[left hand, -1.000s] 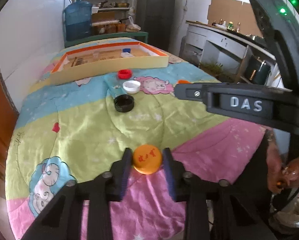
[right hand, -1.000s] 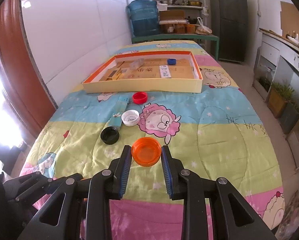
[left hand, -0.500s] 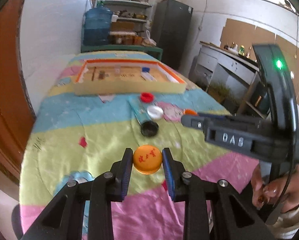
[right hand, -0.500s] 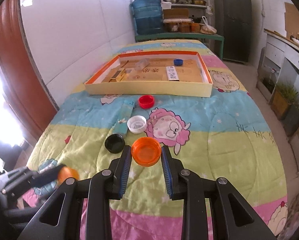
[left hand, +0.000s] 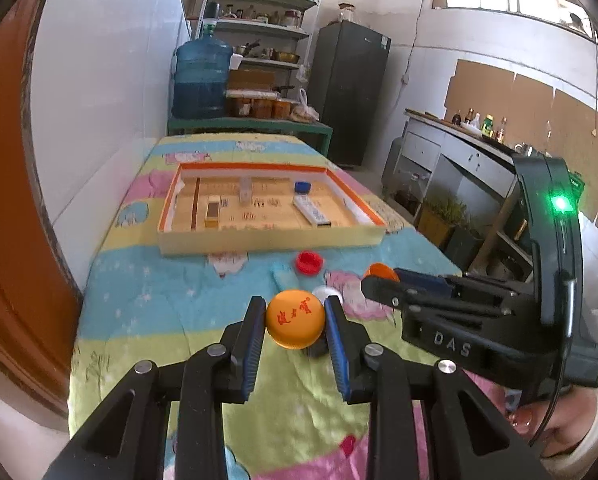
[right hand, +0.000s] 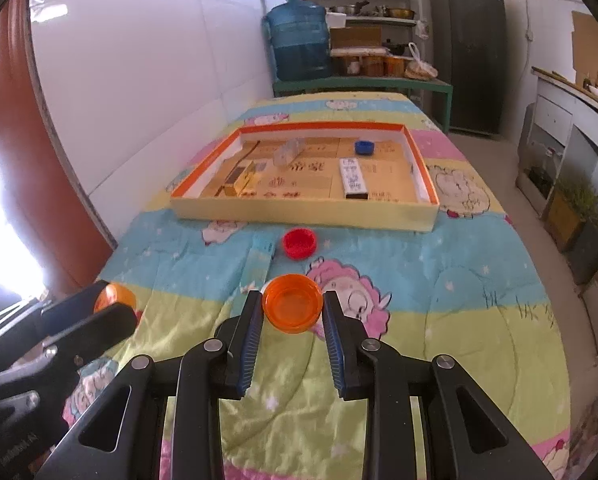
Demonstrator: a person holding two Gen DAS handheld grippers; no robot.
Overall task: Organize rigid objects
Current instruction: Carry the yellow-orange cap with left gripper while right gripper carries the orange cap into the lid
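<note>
**Q:** State the condition of each gripper.

**A:** My left gripper is clamped on an orange cap with red characters printed on its top. Both blue pads touch the cap's sides, and the cap is clear of the quilt. My right gripper is clamped on a translucent orange cap, open side up, with a pad touching each side. From the right wrist view, the left gripper sits at the lower left, its cap showing between the fingers.

**Q:** What lies just beyond the fingertips?

**A:** In the left wrist view, a white cap sits on the quilt directly behind the held cap, partly hidden by the right finger. A dark object shows under the held cap; I cannot tell what it is. Past that, a red cap rests open side up on the blue band of the quilt, near a pale blue flat item to its left.

**Q:** And further out?

**A:** A shallow cardboard tray with an orange inner rim lies across the quilt, just beyond the red cap. Inside it: a blue cap toward the far right, a white remote control at the right, a clear plastic piece near the middle, and a small yellow box at the left.

**Q:** Background?

**A:** A blue water jug stands on a green bench by the far wall, with a dark refrigerator to its right.
</note>
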